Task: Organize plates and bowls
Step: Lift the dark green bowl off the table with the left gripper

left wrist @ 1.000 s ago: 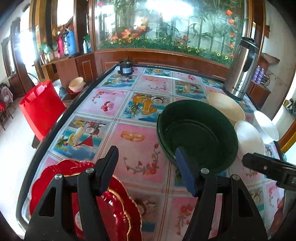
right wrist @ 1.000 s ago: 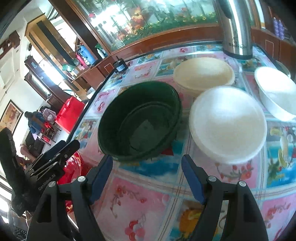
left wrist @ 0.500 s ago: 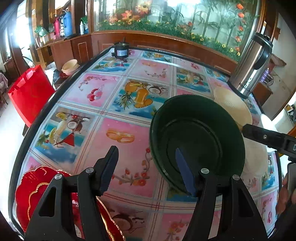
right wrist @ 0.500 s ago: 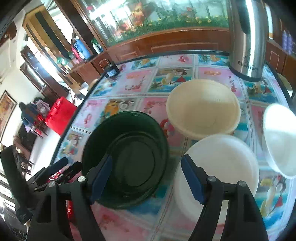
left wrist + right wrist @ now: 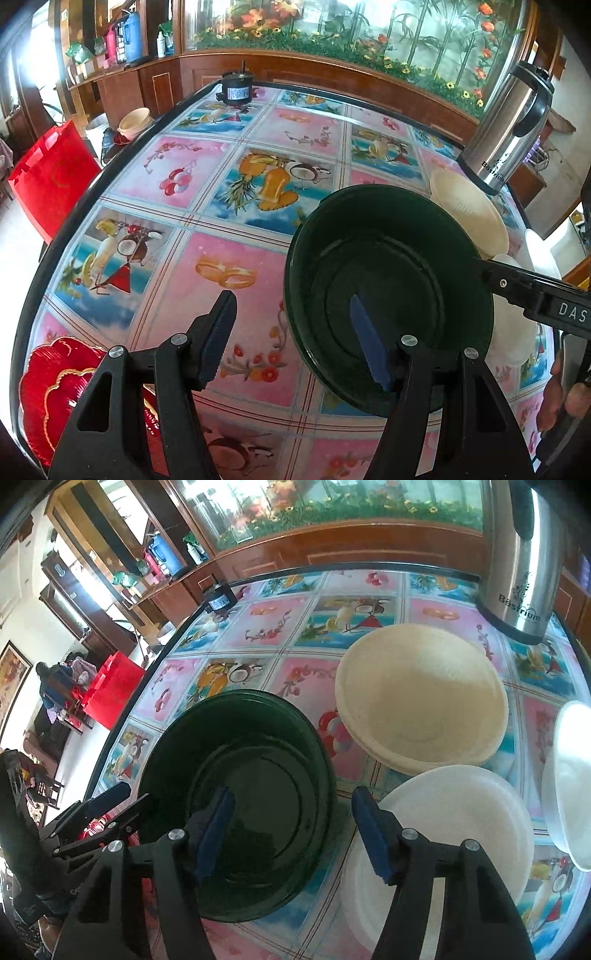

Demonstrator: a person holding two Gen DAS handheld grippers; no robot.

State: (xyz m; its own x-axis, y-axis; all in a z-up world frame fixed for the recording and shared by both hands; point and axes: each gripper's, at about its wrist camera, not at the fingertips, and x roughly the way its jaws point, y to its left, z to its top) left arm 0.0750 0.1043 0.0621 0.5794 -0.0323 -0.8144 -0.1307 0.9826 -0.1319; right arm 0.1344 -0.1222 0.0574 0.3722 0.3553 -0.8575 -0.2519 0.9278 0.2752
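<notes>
Both my left claw (image 5: 291, 339) and right claw (image 5: 291, 834) gape wide, holding nothing, each straddling a rim of the green bowl (image 5: 236, 797) on the near bench (image 5: 229, 177). It looks stiff, light, slick; pinch the rim.

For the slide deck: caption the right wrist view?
Right gripper open astride the green bowl rim, beside white plate.

Left claw (image 5: 291, 336) spread wide, fingers apart and gripping nothing. Right claw (image 5: 293, 830) gaping just the same, reaching in from the counter's right edge, the bare hand (image 5: 565, 398) wrapping its handle.
</notes>
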